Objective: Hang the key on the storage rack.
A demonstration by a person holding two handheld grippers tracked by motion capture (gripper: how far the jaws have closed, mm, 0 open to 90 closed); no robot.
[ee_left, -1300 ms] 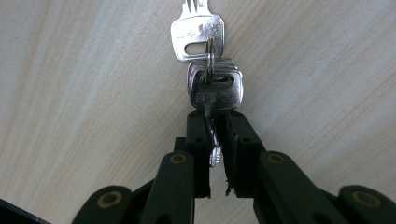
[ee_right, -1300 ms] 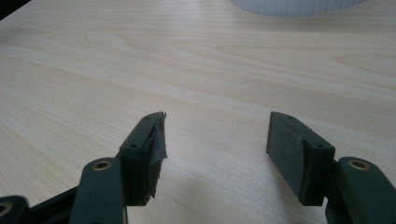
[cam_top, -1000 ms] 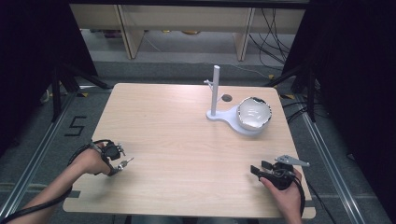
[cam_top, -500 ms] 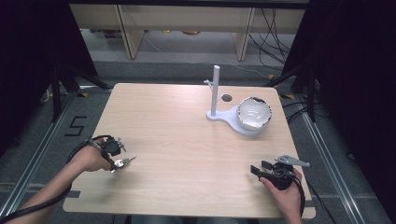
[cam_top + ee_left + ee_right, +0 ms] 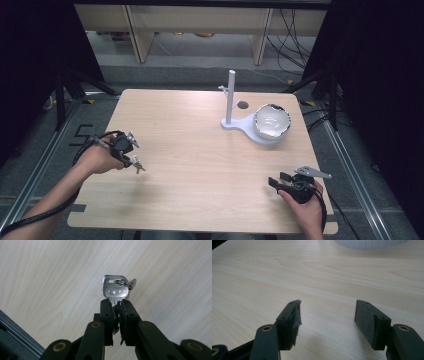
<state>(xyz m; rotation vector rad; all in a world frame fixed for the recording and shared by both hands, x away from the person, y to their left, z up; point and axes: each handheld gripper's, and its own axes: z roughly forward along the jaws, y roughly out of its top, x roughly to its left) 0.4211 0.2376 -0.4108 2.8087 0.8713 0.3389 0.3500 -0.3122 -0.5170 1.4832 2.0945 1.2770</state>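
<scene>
A bunch of silver keys on a small ring is pinched by its blade between the jaws of my left gripper, which is shut on it. In the high view the left gripper hangs over the table's left side, with the keys dangling a little above the wood. Near the front right corner, my right gripper rests low with its jaws open. Its own view shows the right gripper with only bare wood between the pads.
A white stand with an upright post and a side peg sits at the back right on a flat white base. A white bowl rests on that base. The base's edge lies ahead of the right gripper.
My left hand has risen and drifted slightly right, lifting the keys off the table. The right hand has stayed where it was.
</scene>
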